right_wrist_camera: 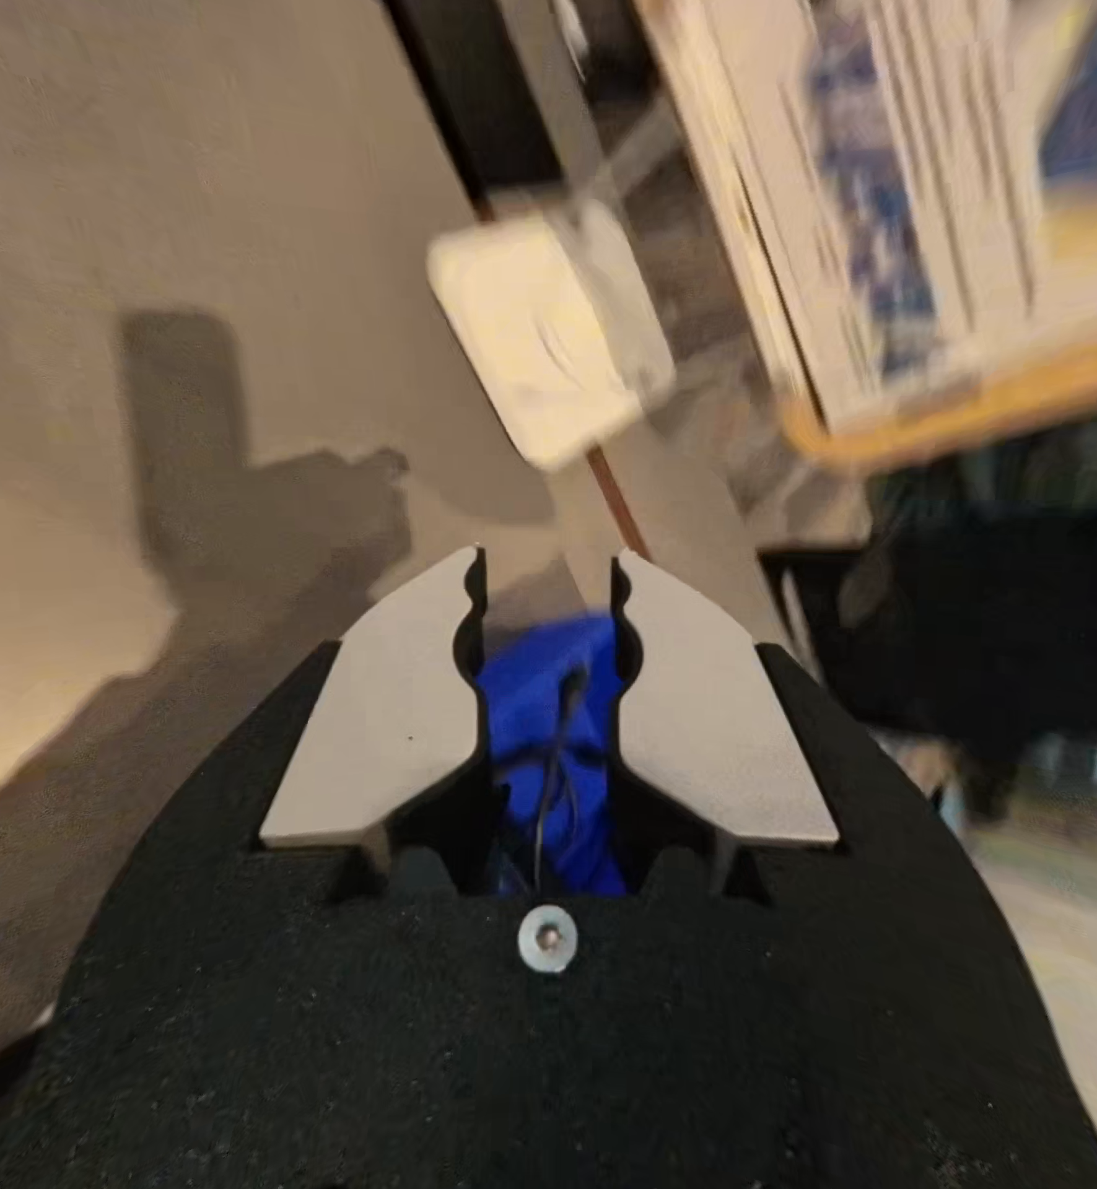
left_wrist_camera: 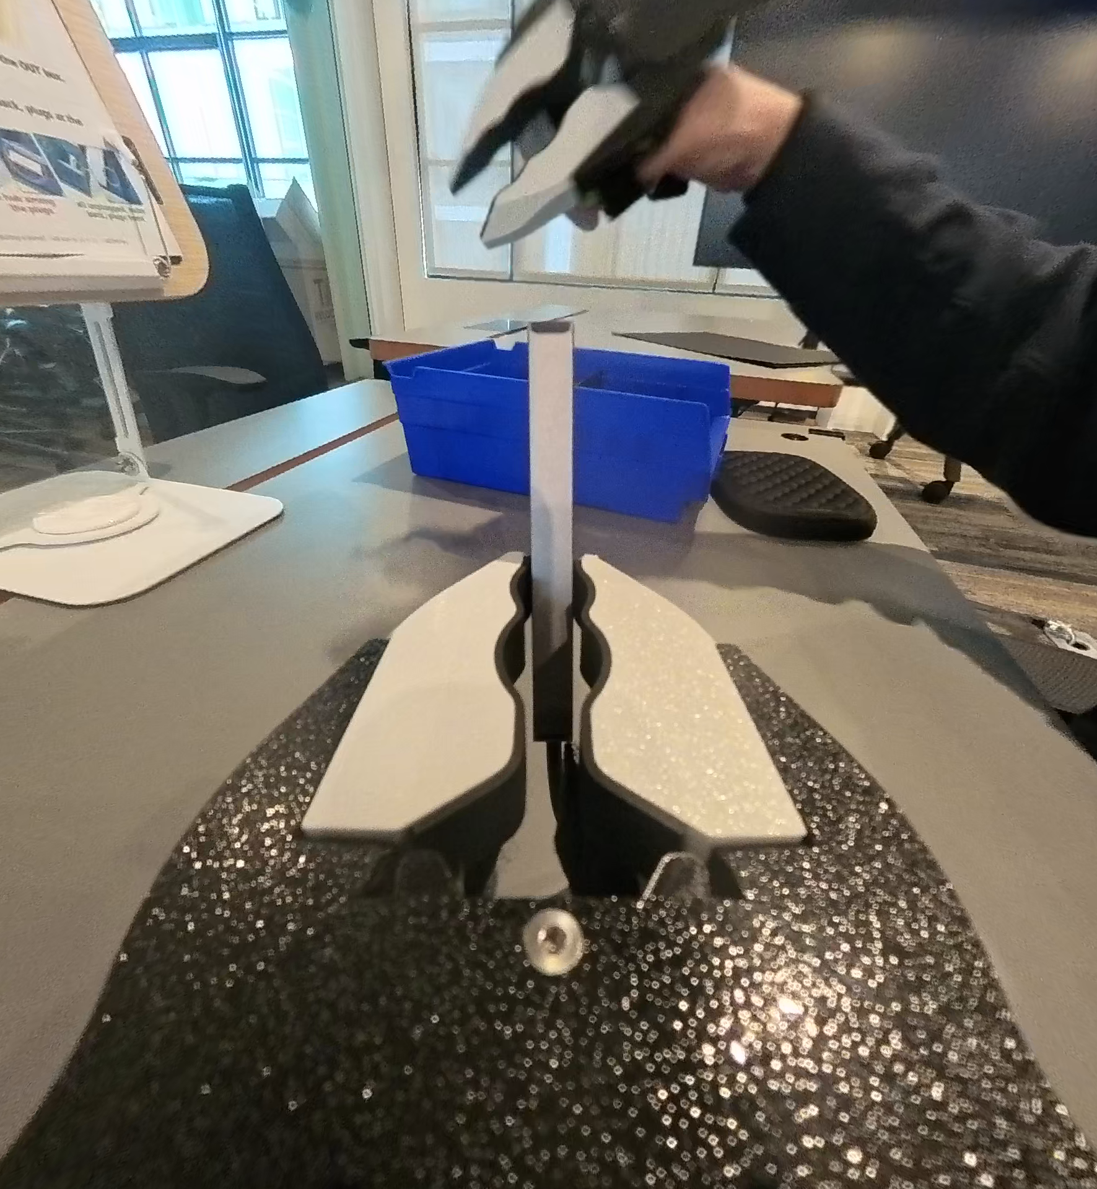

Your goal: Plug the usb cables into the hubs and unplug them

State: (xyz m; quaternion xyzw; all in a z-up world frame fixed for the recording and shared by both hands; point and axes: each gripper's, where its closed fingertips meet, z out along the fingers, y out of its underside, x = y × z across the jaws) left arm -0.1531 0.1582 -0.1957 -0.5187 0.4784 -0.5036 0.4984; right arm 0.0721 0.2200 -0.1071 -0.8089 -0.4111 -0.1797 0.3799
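Far left of the left wrist view: a white stand [left_wrist_camera: 114,508] with a printed instruction sheet [left_wrist_camera: 50,141] stood on the grey desk [left_wrist_camera: 146,675].

Centre: your left gripper [left_wrist_camera: 551,579] was clamped on a slim grey hub [left_wrist_camera: 551,463], jaws closed down to the hub's width. The hub stood upright out of the fingers, its dark lower end seated between them, a thin black cable visible below it. Just behind it on the desk sat a blue bin [left_wrist_camera: 629,437], with a black wrist rest [left_wrist_camera: 790,495] to its right.

Upper right: your right gripper [left_wrist_camera: 488,206] was held in the air above the hub, well apart from it, hand [left_wrist_camera: 726,135] and dark sleeve [left_wrist_camera: 951,334] behind it. It was motion-blurred.

Right wrist view, heavily blurred: right gripper [right_wrist_camera: 549,566] with jaws part-open, a clear gap between the fingers, nothing gripped. The blue bin [right_wrist_camera: 552,740] showed below through the gap, a thin dark cable [right_wrist_camera: 558,740] across it. Whether that was a USB cable, you could not tell
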